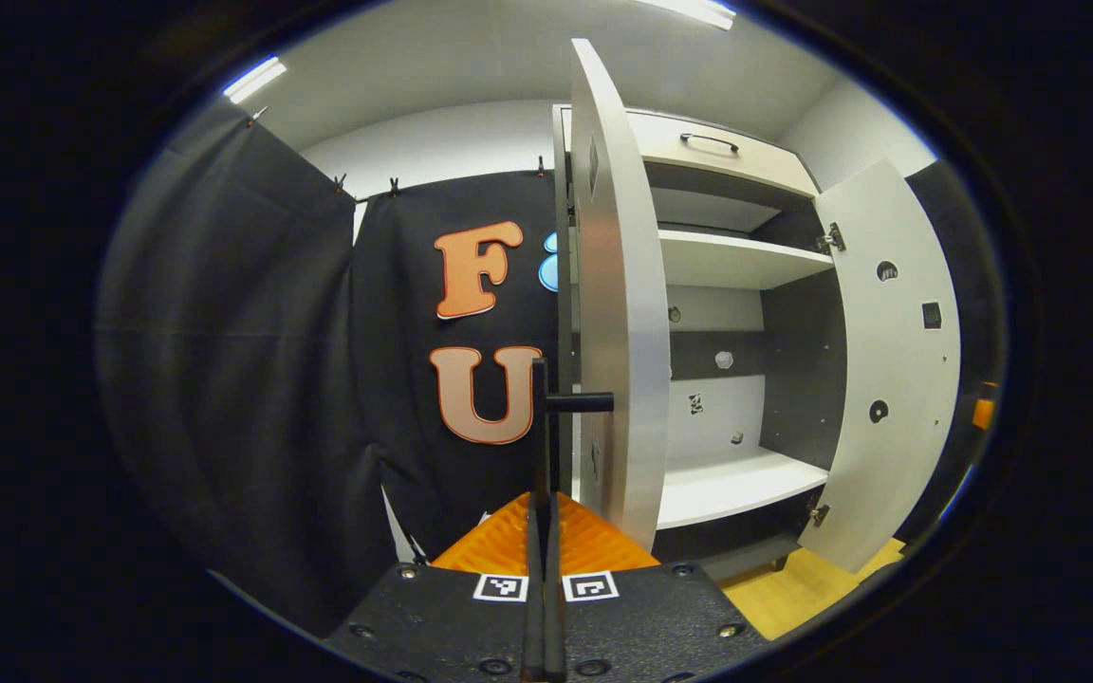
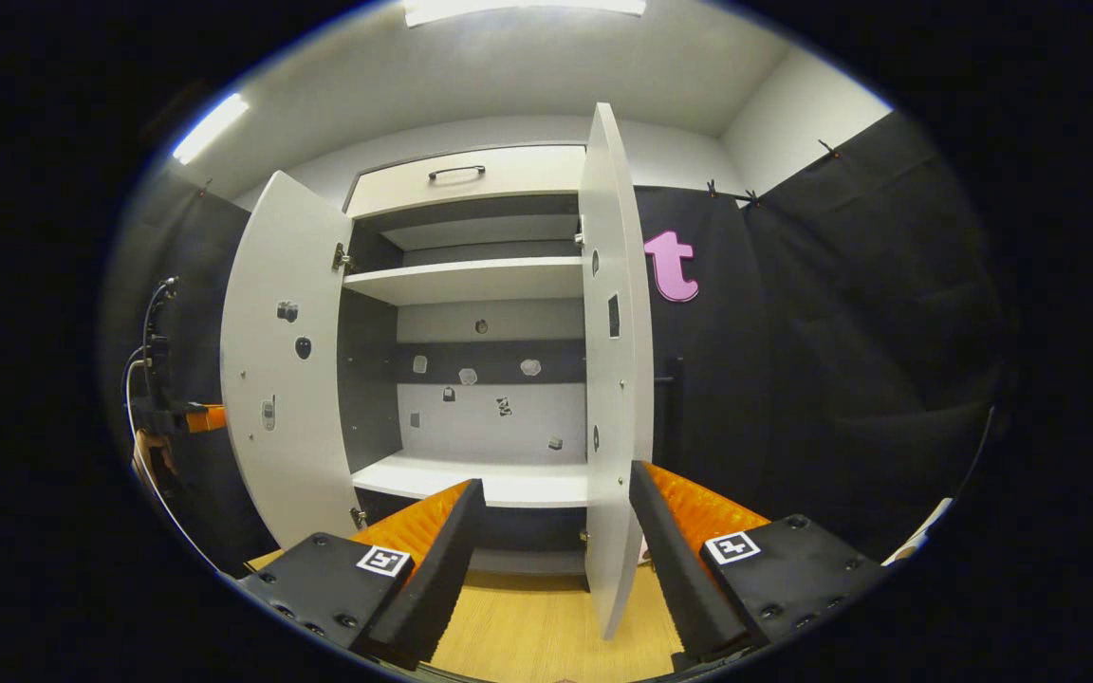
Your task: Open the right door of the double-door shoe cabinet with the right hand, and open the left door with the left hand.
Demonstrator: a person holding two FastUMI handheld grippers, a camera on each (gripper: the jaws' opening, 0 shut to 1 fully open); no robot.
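Both doors of the white shoe cabinet [image 1: 736, 261] stand open. In the left gripper view the left door [image 1: 618, 313] is edge-on just ahead. My left gripper [image 1: 543, 507] is shut on that door's thin black bar handle [image 1: 540, 417]. The right door [image 1: 888, 360] swings out at the far right. In the right gripper view the right door [image 2: 615, 379] is edge-on, and its lower edge lies between the spread fingers of my right gripper [image 2: 551, 531], which is open and grips nothing. Its dark handle [image 2: 672, 408] is on the far side. The left door [image 2: 286, 379] hangs wide, with the left gripper [image 2: 172, 413] beside it.
Inside are white shelves [image 2: 471, 280] and a dark back panel [image 2: 480, 365] with small fittings. A drawer with a black handle [image 2: 456, 173] tops the cabinet. Black cloth walls [image 1: 252, 379] close in both sides. The floor [image 2: 537, 626] is light wood.
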